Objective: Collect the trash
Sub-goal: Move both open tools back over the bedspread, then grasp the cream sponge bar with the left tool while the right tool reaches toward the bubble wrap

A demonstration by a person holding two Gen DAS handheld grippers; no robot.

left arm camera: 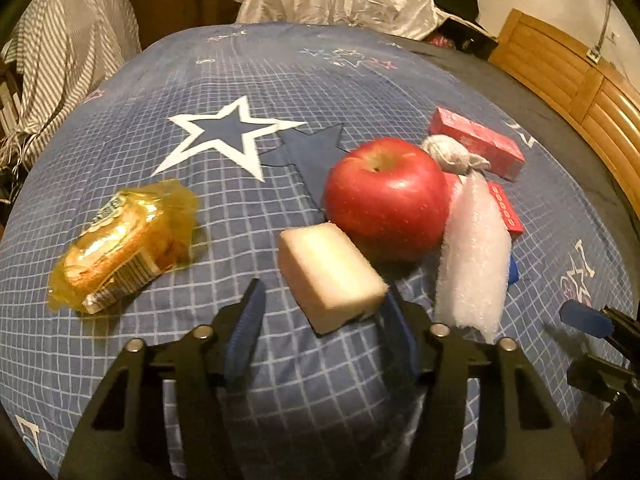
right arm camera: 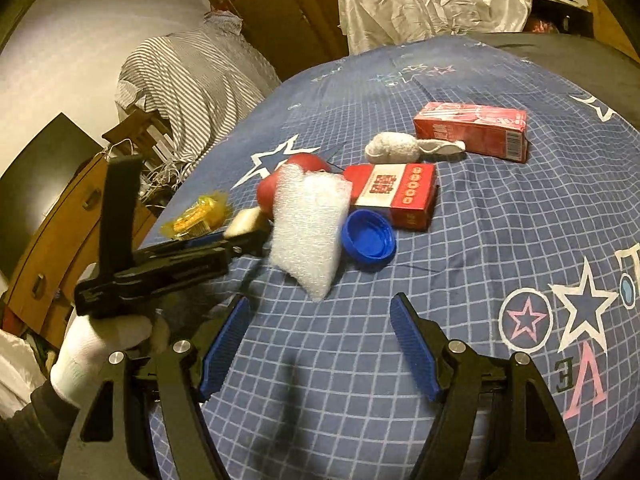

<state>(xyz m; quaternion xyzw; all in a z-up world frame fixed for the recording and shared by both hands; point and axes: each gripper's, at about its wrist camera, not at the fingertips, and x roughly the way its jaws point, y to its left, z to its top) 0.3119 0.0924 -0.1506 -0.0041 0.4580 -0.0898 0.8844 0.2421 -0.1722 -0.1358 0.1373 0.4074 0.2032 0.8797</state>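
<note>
A: Foam block (left arm camera: pixel 332 276) sits mid-bed (left arm camera: pixel 280 80), touching the apple (left arm camera: pixel 386 196); bubble wrap (right arm camera: pixel 308 228) beside it, blue cap (right arm camera: pixel 369 239) just past that.
B: The tools?
A: Left gripper (left arm camera: pixel 324 312) brackets the foam; whether its pads press, I cannot tell. Right gripper (right arm camera: pixel 320 320) gapes wide, empty.

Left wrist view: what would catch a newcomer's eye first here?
The red apple in the middle of the star-print bedspread stands out most. Just in front of it, a pale sponge block lies between the left gripper's blue fingers. A yellow-wrapped snack lies off to the left.
</note>
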